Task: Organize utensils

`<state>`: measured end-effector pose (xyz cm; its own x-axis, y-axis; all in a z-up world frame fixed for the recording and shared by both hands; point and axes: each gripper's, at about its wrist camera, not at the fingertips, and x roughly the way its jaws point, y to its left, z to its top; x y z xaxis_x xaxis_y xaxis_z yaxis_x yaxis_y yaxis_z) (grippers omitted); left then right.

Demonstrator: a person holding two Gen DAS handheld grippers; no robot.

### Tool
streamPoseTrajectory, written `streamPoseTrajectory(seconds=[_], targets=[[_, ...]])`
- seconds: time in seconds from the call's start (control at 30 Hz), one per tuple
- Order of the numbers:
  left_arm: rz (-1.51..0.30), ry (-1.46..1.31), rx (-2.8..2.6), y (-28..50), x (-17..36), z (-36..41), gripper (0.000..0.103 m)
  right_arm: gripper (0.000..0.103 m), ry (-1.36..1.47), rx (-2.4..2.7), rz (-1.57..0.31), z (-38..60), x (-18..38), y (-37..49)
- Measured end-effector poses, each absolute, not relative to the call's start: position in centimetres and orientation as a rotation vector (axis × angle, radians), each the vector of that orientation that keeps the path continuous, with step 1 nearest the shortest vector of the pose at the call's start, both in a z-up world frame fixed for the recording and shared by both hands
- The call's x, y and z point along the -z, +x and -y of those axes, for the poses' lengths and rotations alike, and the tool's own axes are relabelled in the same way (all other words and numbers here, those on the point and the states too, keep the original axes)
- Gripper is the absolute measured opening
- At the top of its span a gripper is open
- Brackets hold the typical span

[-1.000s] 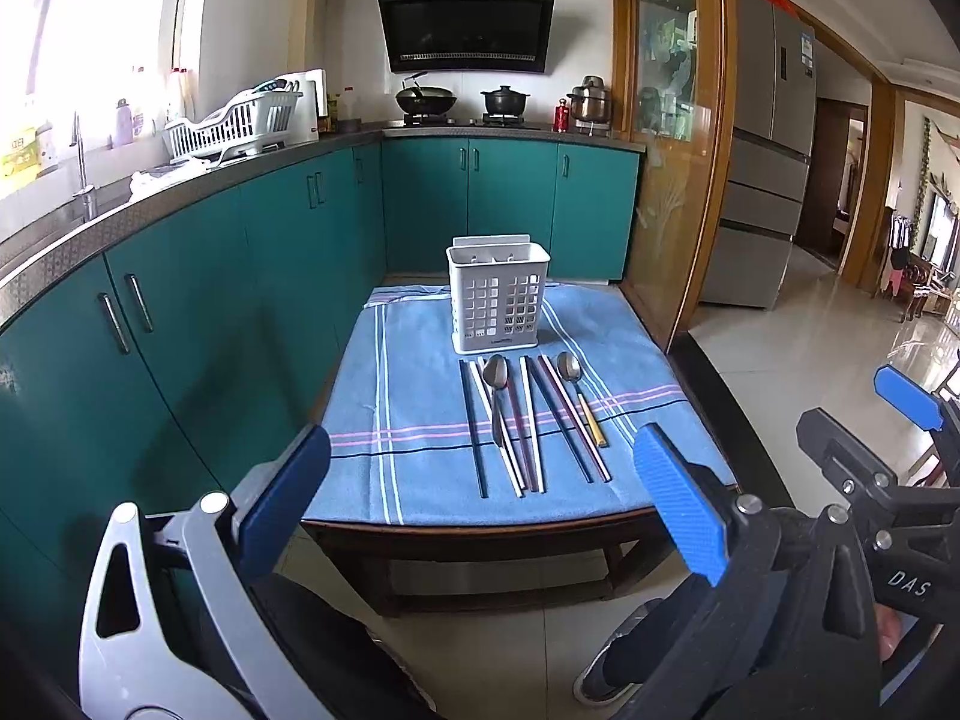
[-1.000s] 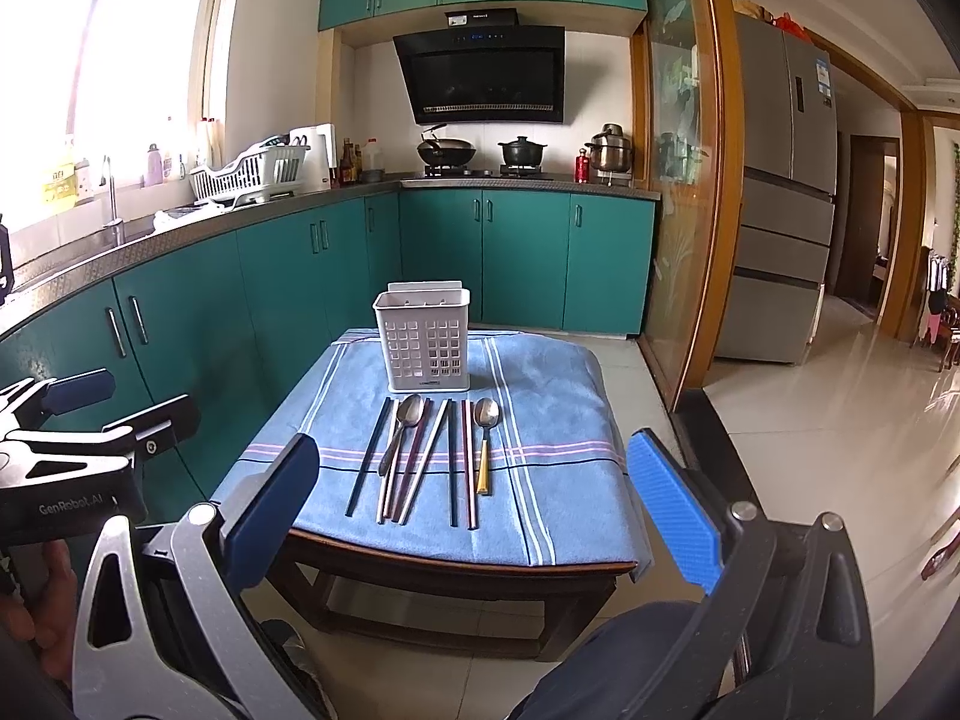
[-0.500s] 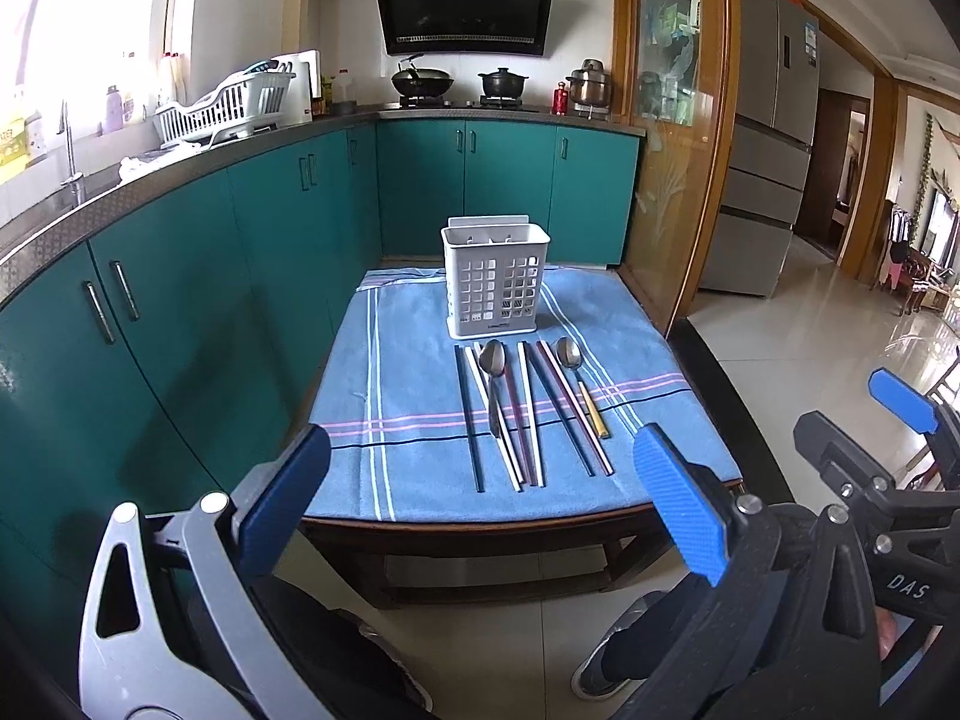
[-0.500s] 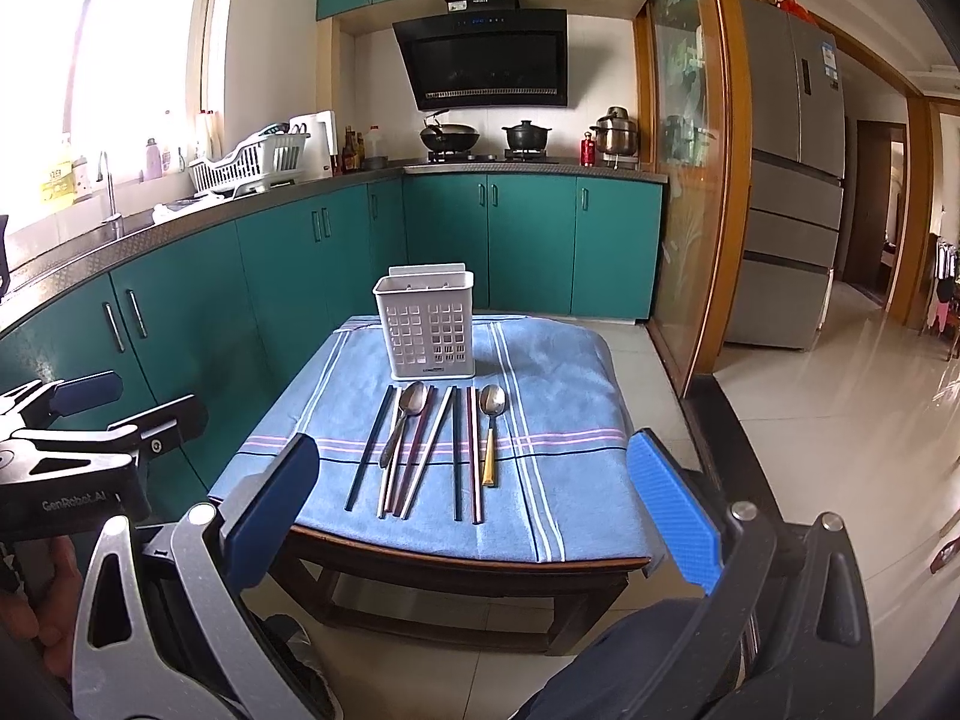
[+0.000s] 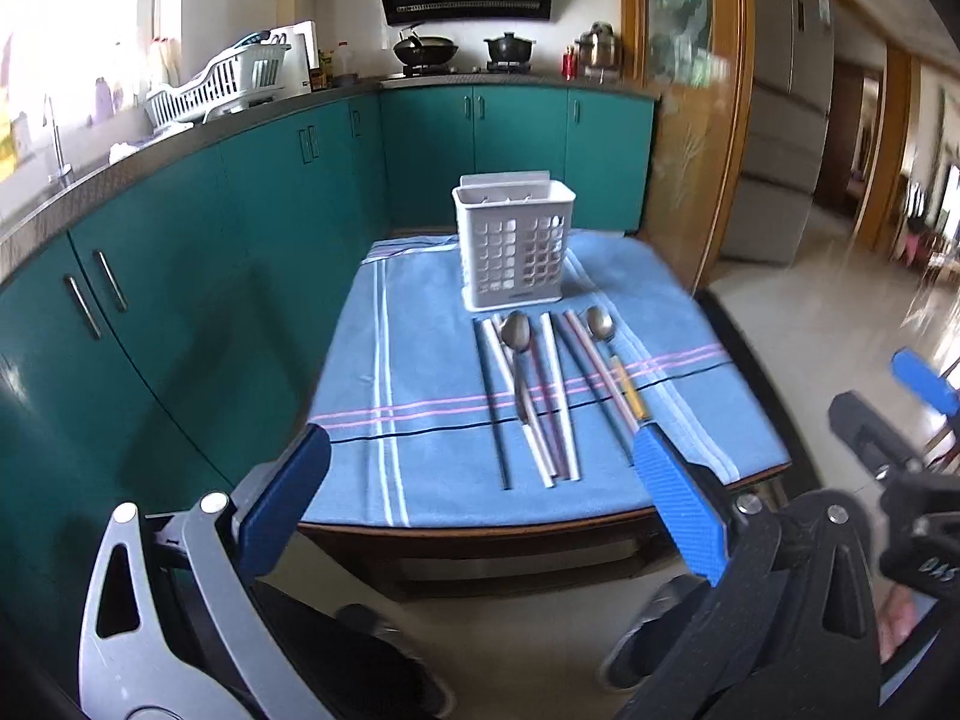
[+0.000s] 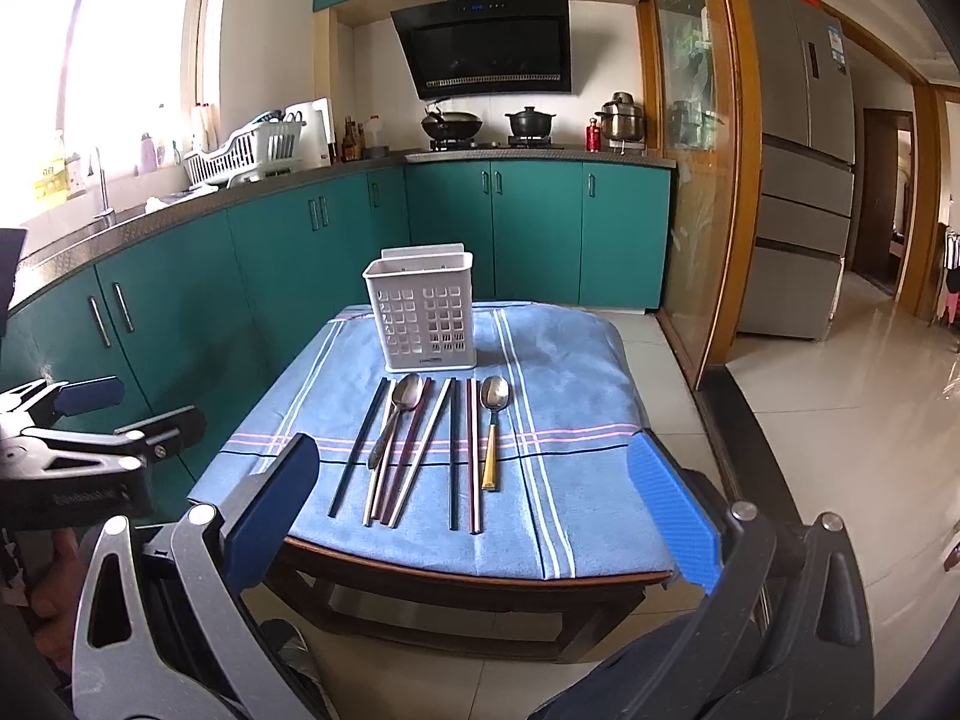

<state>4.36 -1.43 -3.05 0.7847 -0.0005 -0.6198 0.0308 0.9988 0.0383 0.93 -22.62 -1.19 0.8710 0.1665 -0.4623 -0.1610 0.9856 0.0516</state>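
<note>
A white perforated utensil holder (image 5: 513, 246) (image 6: 422, 315) stands at the far middle of a small table covered by a blue cloth (image 5: 420, 372) (image 6: 564, 396). In front of it lie several chopsticks (image 5: 492, 408) (image 6: 355, 447) and two spoons: a silver one (image 5: 517, 336) (image 6: 403, 397) and one with a gold handle (image 5: 603, 327) (image 6: 494, 414). My left gripper (image 5: 480, 474) is open and empty, short of the table's near edge. My right gripper (image 6: 474, 480) is open and empty, also at the near edge.
Teal kitchen cabinets (image 6: 270, 252) run along the left and back, close to the table's left side. A glass partition with a wood frame (image 6: 696, 180) stands right of the table. Tiled floor (image 6: 840, 408) lies to the right. A fridge (image 6: 798, 168) stands beyond.
Both grippers have moved closer to the table, and the utensils and holder look larger. Both stay open. Nothing on the table has moved.
</note>
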Motion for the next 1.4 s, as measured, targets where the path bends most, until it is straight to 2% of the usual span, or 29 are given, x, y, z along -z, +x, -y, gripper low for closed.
streamPoseTrajectory(seconds=[0.4,0.67,0.9,1.1,1.27,1.37,1.4], targets=[[-0.625,0.039,0.067,6.9,3.7,1.4,0.100,0.100,-0.002,-0.164,-0.468,23.8,2.7,4.7],[-0.664,0.060,0.084,10.9,4.1,1.0,0.100,0.100,0.112,-0.329,-0.574,25.8,4.4,9.6],[-0.630,0.189,0.118,15.8,2.5,2.7,0.100,0.100,-0.132,-0.401,-0.569,25.5,0.6,15.6],[-0.505,0.251,0.236,21.7,0.0,3.8,0.100,0.100,-0.189,-0.586,-0.685,24.8,-0.9,25.1],[-0.608,0.244,0.292,27.4,2.0,3.9,0.100,0.099,-0.114,-0.575,-0.746,26.3,2.2,31.1],[-0.651,0.155,0.279,28.6,5.6,2.5,0.100,0.094,-0.029,-0.588,-0.814,26.9,6.2,32.9],[-0.665,0.131,0.291,29.0,6.9,2.1,0.100,0.089,-0.035,-0.590,-0.850,26.6,7.9,33.5]])
